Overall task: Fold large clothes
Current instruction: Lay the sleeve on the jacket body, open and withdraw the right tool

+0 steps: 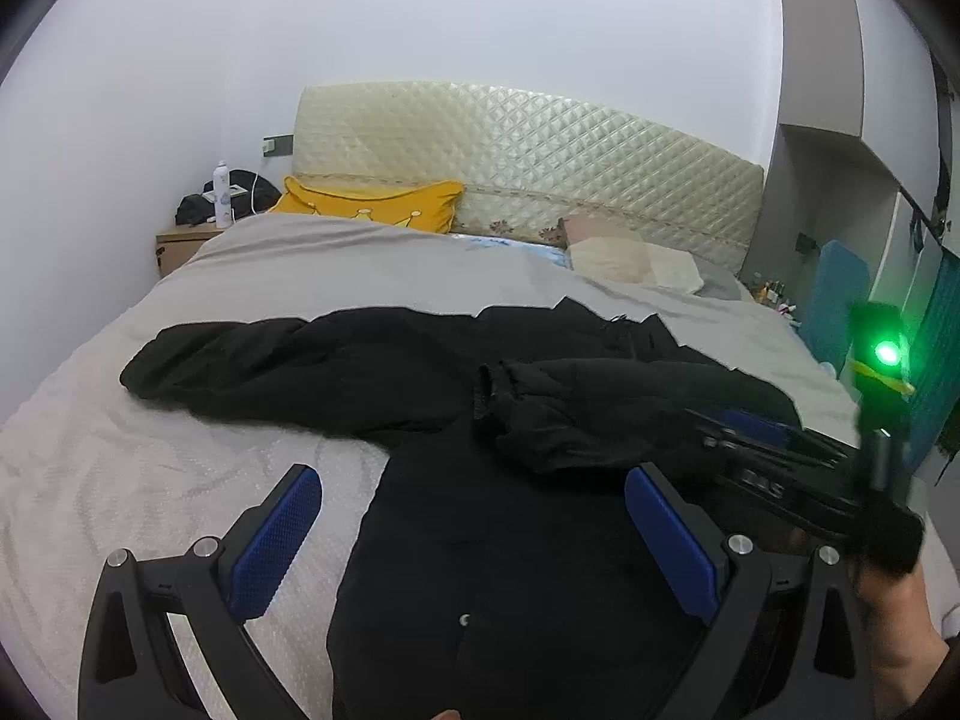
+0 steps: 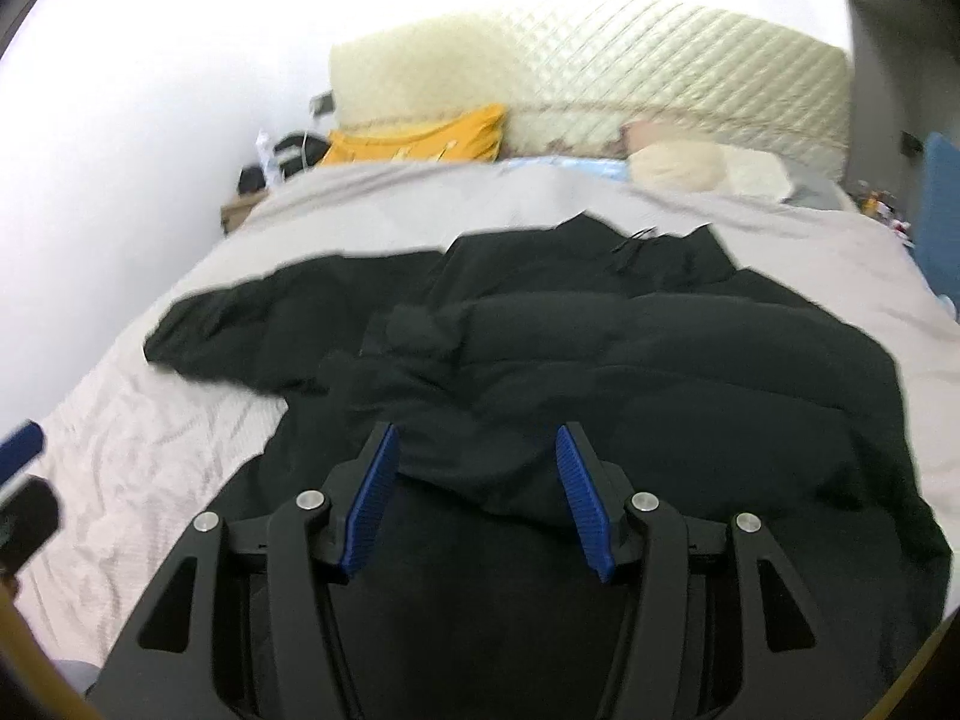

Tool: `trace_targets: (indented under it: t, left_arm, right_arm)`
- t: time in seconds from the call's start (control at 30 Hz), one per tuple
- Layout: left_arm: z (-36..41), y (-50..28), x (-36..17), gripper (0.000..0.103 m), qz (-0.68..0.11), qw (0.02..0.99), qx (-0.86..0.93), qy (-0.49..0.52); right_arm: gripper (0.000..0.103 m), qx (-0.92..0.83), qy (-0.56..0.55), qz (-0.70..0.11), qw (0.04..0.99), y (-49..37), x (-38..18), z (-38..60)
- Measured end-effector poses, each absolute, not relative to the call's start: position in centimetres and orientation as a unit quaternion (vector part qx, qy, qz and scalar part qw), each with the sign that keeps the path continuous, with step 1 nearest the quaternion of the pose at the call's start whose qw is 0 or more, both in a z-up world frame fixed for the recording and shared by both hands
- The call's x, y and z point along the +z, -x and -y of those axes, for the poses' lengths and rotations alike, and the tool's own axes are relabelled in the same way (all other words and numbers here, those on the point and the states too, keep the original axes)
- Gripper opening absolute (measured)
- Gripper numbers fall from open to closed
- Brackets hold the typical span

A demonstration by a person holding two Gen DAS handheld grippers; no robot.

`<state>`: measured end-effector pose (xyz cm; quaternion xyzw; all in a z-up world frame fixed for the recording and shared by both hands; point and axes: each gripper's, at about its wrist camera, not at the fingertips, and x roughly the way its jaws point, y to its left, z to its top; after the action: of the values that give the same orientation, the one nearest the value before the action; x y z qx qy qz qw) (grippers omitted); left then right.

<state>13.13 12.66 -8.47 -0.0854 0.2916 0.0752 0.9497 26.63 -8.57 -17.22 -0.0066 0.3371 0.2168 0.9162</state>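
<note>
A large black padded jacket (image 1: pixel 456 372) lies spread across the foot half of a bed (image 1: pixel 78 468) covered in a pale grey sheet. Toward the bed's left edge, the jacket's left sleeve (image 1: pixel 198 360) stretches out flat on the sheet, not yet folded. In the middle, the jacket's body runs down toward the foot edge, and the right sleeve (image 1: pixel 528 414) appears to lie folded in across the chest, its cuff near the centre. So the fold looks to be at an early stage: one sleeve seems done, while the other sleeve and the body folds are left. The left gripper (image 1: pixel 474 534) hovers over the lower body of the jacket, its blue-padded fingers (image 1: pixel 276 540) spread wide and holding nothing. Toward the bed's right edge, the right gripper (image 2: pixel 477 492) hangs just above the folded-in sleeve, fingers likewise apart and empty. Pillows (image 1: pixel 636 261) sit at the head edge.
</note>
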Motion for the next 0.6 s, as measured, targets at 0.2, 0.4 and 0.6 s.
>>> trace_targets:
  t: [0.2,0.4,0.6]
  left_arm:
    - [-11.2,-11.2,-5.8,0.102,-0.266,0.958,0.066,0.085]
    - [-8.6,-8.7,-5.0,0.102,-0.249,0.965,0.040,0.078]
    - [-5.9,-7.7,-3.4,0.102,-0.239,0.968,0.026,0.073]
  right_arm:
    - [0.056,0.190,0.010,-0.291,0.938,-22.3,-13.9,12.3]
    - [0.056,0.178,-0.008,-0.265,0.948,-18.1,-12.0,16.2]
    - [0.056,0.169,-0.048,-0.233,0.956,-14.0,-10.2,20.2]
